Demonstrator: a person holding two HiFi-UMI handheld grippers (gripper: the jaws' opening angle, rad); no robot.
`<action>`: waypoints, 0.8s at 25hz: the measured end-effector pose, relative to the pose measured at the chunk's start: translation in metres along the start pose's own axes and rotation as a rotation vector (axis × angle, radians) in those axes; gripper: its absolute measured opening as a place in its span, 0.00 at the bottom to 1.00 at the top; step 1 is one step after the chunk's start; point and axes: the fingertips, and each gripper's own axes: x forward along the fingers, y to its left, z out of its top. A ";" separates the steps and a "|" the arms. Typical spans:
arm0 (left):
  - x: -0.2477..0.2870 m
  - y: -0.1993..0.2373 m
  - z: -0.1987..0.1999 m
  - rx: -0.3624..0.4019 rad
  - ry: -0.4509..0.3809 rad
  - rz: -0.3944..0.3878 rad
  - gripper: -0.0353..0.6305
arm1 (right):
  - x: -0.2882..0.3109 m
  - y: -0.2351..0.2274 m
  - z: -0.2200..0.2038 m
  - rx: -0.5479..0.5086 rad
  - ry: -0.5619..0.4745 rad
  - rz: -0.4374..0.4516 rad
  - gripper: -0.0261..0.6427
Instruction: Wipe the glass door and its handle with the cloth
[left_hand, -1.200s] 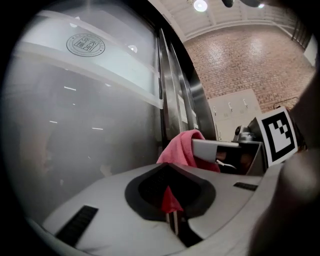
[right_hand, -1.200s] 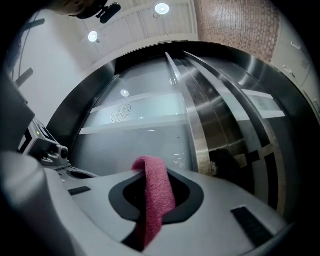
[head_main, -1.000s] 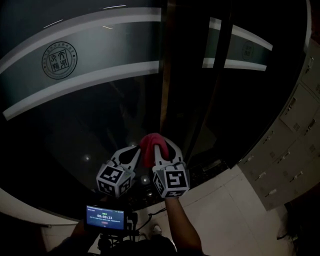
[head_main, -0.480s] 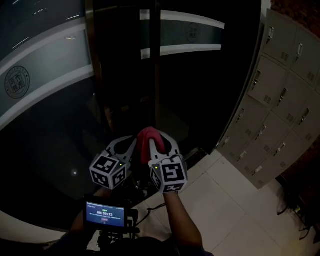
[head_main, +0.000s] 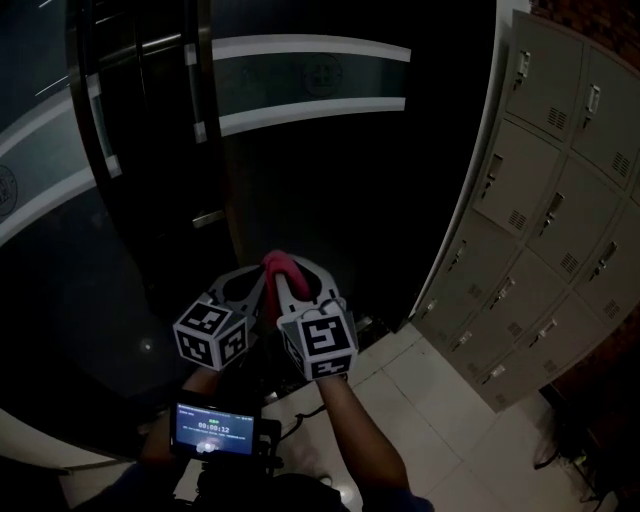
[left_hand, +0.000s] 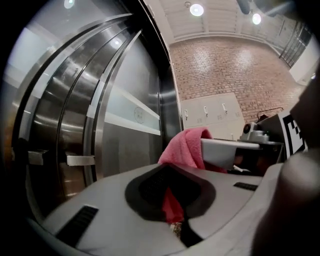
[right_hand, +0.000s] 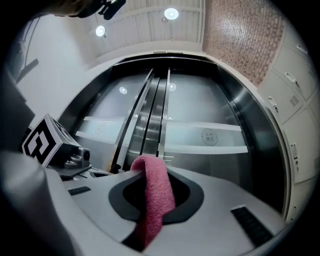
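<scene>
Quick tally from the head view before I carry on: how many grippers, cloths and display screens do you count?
Grippers: 2 (left gripper, right gripper)
Pink cloth: 1
Display screen: 1
Total: 4

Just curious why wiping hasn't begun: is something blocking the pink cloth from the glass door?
Nothing visible does. The cloth, pinched in the right gripper, is short of the glass door and its handle, with only open air between.
</scene>
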 end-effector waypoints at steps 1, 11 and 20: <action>0.008 -0.002 0.003 0.004 -0.001 0.015 0.07 | 0.002 -0.010 0.001 -0.001 -0.006 0.013 0.08; 0.076 0.035 0.025 0.018 -0.011 0.174 0.07 | 0.071 -0.066 0.000 0.029 -0.057 0.203 0.08; 0.126 0.116 0.080 0.026 -0.040 0.278 0.07 | 0.214 -0.102 0.057 0.026 -0.155 0.361 0.08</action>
